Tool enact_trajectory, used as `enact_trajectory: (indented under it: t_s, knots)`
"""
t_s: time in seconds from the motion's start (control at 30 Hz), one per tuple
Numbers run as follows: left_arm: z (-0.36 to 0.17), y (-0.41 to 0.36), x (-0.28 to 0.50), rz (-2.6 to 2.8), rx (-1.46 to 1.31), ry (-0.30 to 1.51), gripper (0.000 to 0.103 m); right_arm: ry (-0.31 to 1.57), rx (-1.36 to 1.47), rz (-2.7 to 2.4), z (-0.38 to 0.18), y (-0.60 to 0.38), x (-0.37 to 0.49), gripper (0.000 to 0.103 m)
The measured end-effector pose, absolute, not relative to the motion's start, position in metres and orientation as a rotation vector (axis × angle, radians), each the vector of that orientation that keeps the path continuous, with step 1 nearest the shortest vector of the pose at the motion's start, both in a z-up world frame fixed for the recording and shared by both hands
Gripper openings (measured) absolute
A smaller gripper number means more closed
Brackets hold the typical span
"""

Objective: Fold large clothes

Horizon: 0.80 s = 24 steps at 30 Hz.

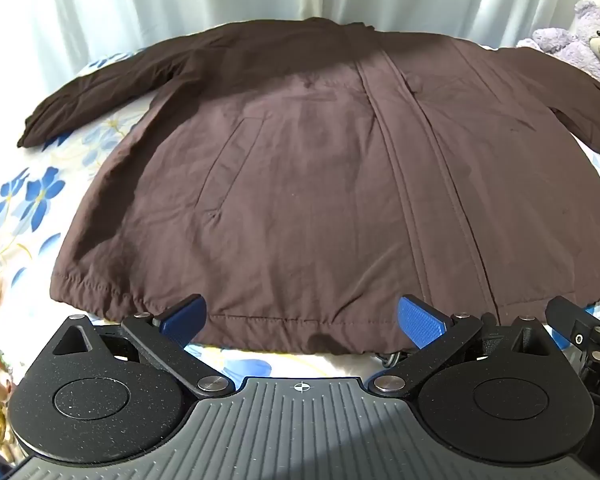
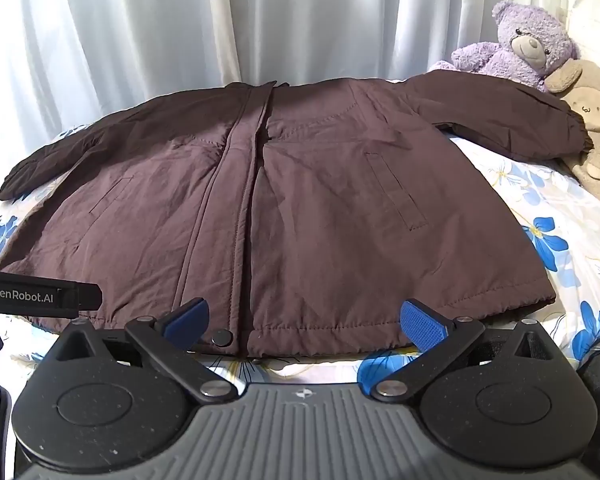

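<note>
matt brown woven jacket (image 2: 300, 208) with a shiny metal snap (image 2: 223, 337); fuzzy plush bear (image 2: 516, 46); smooth printed cotton bedsheet (image 2: 560, 216).

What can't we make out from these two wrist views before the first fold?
- Jacket right sleeve end: cut off by the right edge in the left wrist view.
- Jacket left cuff: small and shadowed in the right wrist view, so no detail.
- Bed sheet under the jacket: hidden by the fabric.
- Beige plush: cropped by the right edge; purple teddy bear partly behind the sleeve.
</note>
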State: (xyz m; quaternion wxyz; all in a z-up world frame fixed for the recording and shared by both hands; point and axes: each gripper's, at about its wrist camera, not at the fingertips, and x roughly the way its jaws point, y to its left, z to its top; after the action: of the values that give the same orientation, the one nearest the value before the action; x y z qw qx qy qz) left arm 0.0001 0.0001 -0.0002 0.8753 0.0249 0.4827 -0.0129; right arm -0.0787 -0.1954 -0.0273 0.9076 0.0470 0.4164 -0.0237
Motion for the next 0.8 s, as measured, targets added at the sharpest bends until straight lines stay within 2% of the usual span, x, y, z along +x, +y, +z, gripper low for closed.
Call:
enact_trajectory:
  t_s: [0.8]
  knots:
    - [-0.009,0.003,0.002,-0.032,0.039,1.027,0.103,0.88,0.144,-0.041,-0.037,-0.201,-0.074,0.102]
